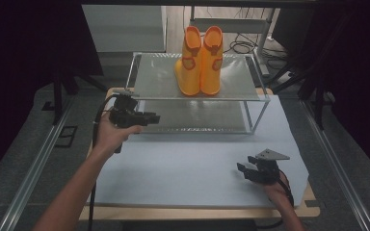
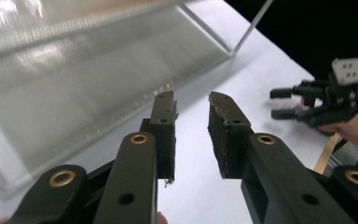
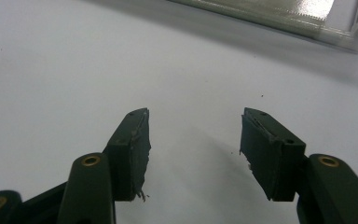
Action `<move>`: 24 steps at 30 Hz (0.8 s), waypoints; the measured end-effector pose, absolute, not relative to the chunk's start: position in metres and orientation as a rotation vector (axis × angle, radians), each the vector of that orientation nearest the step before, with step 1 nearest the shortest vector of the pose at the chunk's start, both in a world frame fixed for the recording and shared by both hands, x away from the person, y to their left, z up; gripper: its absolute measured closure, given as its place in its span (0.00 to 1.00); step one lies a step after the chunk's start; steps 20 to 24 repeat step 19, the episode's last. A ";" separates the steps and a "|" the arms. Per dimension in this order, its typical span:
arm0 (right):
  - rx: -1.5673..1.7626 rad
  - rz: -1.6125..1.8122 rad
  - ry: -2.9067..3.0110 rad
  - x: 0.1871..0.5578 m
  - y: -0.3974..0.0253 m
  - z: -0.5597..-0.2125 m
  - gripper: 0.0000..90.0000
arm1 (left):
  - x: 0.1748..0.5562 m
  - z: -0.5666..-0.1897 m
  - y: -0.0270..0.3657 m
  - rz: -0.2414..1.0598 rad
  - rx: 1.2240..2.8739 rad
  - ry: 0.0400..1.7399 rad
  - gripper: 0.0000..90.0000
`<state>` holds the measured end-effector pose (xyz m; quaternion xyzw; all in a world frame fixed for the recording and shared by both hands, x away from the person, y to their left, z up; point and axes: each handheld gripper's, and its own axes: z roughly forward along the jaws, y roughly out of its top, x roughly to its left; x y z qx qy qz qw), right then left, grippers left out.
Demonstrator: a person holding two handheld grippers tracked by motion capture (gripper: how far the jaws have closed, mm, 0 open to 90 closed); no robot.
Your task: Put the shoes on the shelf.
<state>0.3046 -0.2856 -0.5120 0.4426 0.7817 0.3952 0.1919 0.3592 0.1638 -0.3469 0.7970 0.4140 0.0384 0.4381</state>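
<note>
The left gripper [image 2: 192, 135] has its jaws a little apart, a narrow gap between the worn pads [image 2: 220, 133], and nothing is held in it. Beyond its tips lies the white sheet [image 2: 200, 196] and, just past that, the lower shelf [image 2: 74, 98] of the rack. In the high view the left gripper [image 1: 150, 118] is raised at the rack's front left corner, its jaws pointing right along the front edge, with the left hand [image 1: 112, 132] wrapped around its body and a black cable [image 1: 95, 139] trailing down beside the forearm.

The right gripper [image 3: 193, 144] has its jaws wide apart and empty, with bare sheet [image 3: 74, 70] between and under them. The rack's front edge [image 3: 279, 18] runs across the top of that view, well apart from the tips. In the high view the right gripper [image 1: 244, 168] sits low over the sheet near the table's front right, jaws pointing left, a grey plate [image 1: 270, 155] on top and the right hand [image 1: 275, 188] behind it. It also shows in the left gripper view, far right [image 2: 279, 103], jaws apart.

A pair of orange boots [image 1: 200, 60] stands upright, side by side and touching, on the top shelf [image 1: 154, 77] of the rack [image 1: 255, 113], toward its back and a little right of centre. The rack stands at the far end of the sheet [image 1: 188, 168], which covers the wooden table [image 1: 313, 202].
</note>
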 end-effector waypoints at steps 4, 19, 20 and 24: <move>1.241 1.110 2.193 0.304 -0.285 -0.512 0.47 | 0.350 -0.366 0.168 0.095 1.981 1.035 0.79; 1.235 1.119 2.168 0.304 -0.287 -0.508 0.47 | 0.339 -0.392 0.176 0.064 1.983 1.049 0.67; 1.235 1.119 2.168 0.304 -0.287 -0.508 0.47 | 0.339 -0.392 0.176 0.064 1.983 1.049 0.67; 1.235 1.119 2.168 0.304 -0.287 -0.508 0.47 | 0.339 -0.392 0.176 0.064 1.983 1.049 0.67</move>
